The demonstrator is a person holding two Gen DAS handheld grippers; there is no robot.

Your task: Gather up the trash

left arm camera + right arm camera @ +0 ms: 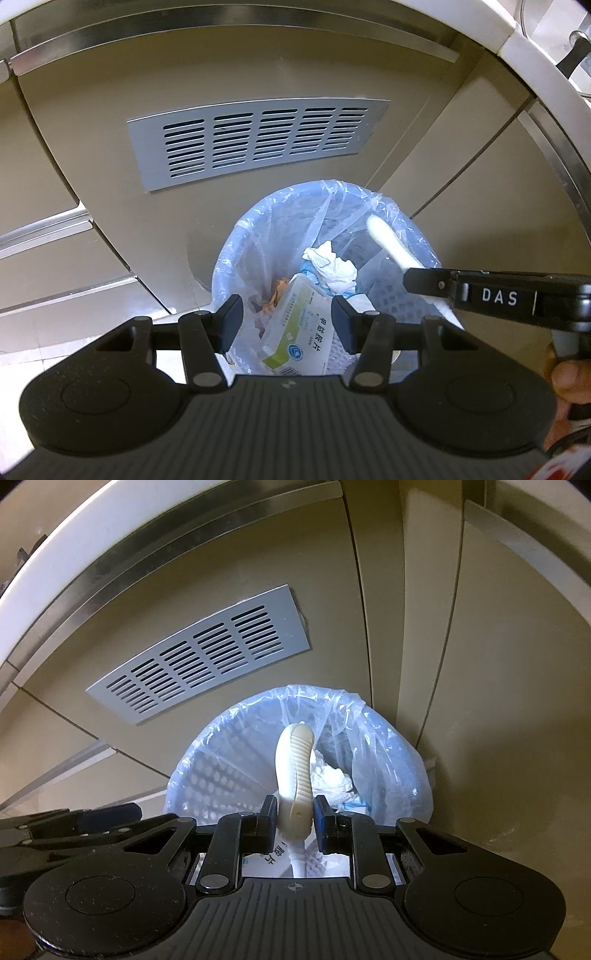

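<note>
Beige cabinet fronts (110, 122) with a slotted metal vent panel (258, 138) fill the background ahead of both grippers, and below the vent stands a perforated bin lined with a pale blue plastic bag (391, 760). The right gripper (295, 818) hangs over the bin's mouth with its jaws narrowed onto a cream ribbed plastic handle (295, 771); the blue pads (269, 812) sit against the handle's sides, though on the right pad contact is hard to confirm. The handle curves forward past the fingertips, above the bag's opening. The left gripper (287, 326) hovers just beside it, over the near rim of the bin, jaws spread wide and holding nothing. Directly beyond its fingertips, inside the bag, lie a white-and-green medicine box (295, 332) and crumpled white tissue (332, 266).
</note>
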